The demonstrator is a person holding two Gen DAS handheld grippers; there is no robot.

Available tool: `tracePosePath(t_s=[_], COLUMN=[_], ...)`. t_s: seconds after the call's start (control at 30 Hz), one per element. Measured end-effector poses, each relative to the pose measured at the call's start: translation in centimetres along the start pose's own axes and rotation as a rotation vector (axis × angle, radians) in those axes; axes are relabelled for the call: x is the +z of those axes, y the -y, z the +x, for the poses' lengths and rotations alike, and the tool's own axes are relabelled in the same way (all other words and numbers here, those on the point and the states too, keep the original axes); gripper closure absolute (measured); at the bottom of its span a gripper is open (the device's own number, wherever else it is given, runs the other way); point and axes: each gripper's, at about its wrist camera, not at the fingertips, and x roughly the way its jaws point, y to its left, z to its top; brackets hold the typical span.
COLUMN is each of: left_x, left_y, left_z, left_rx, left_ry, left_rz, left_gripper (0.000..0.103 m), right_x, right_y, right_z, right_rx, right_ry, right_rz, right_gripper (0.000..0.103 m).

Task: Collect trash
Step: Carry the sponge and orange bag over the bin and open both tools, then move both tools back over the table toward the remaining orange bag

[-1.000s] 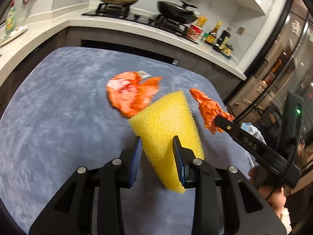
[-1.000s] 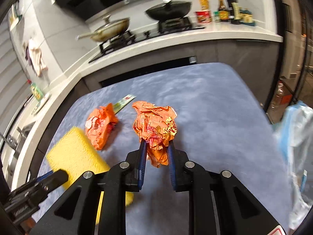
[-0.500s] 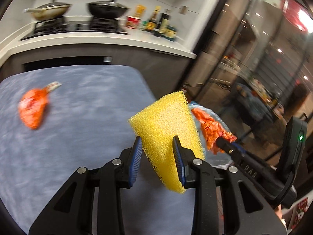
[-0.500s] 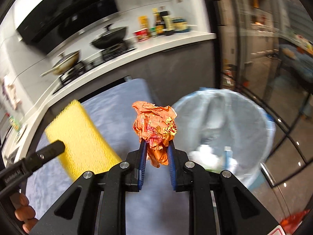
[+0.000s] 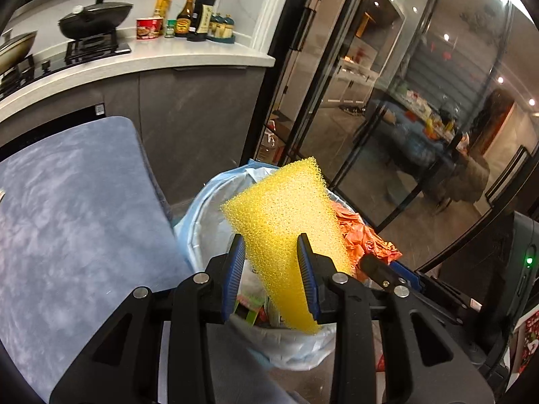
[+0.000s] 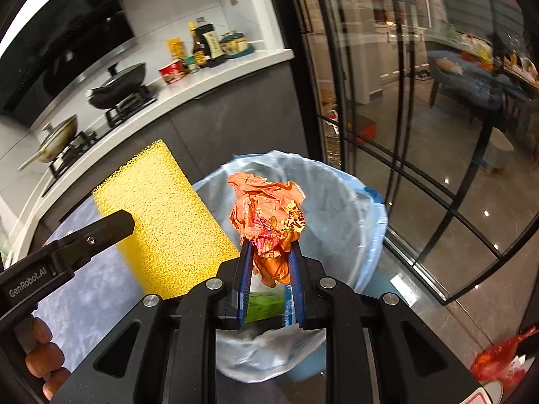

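Gripping a porous yellow sponge [image 5: 286, 232], the left gripper [image 5: 271, 269] is hovering over the blue-lined bin [image 6: 353, 208]. Its twin, the right gripper [image 6: 269, 269], is pinching a crumpled orange wrapper [image 6: 266, 215]; only its camera is showing fingers [image 6: 43, 357].

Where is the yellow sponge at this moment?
The yellow sponge is clamped in the left gripper, held above the trash bin lined with a blue bag, just beside the crumpled orange wrapper in the right gripper.

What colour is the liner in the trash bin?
Pale blue; the bin liner shows best in the right wrist view.
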Motion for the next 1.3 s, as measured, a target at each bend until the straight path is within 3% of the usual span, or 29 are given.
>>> tracePosePath(t_s=[0.23,0.27,0.3,0.37,0.8,1.07,1.3], left_x=[0.1,0.0,-0.1,0.0,0.2,-0.3,-1.1], left_y=[0.9,0.8,0.7,0.3,-1.5,-4.0,-7.7], left_z=[3.7,4.1,4.4,4.6,1.1,-2.2,-5.5], left_rx=[0.020,0.026,0.035,0.052,0.103,0.141,0.242], left_ry=[-0.036,-0.042,-0.052,-0.037,0.029,0.079,0.108], left_rz=[0.036,0.034,0.030,0.017,-0.018,-0.056,-0.091], left_gripper=[0.070,0.066,0.052,0.041,0.036,0.031,0.031], right_x=[0.0,0.0,0.0,-0.1,0.0,-0.2,-1.0], right_y=[1.4,1.5,1.6,1.7,0.1,-4.1,-8.4], right_z=[2.2,2.4,2.5,2.5,0.9,-0.3,-0.5], right_rx=[-0.014,-0.016,-0.016,-0.028,0.019,0.084,0.131], right_ry=[-0.033,-0.032,-0.030,-0.023,0.004,0.014,0.003], right_rz=[0.024,0.026,0.028,0.034,0.023,-0.040,-0.093], right_gripper=[0.079,0.079,0.074,0.066,0.064,0.063,0.063])
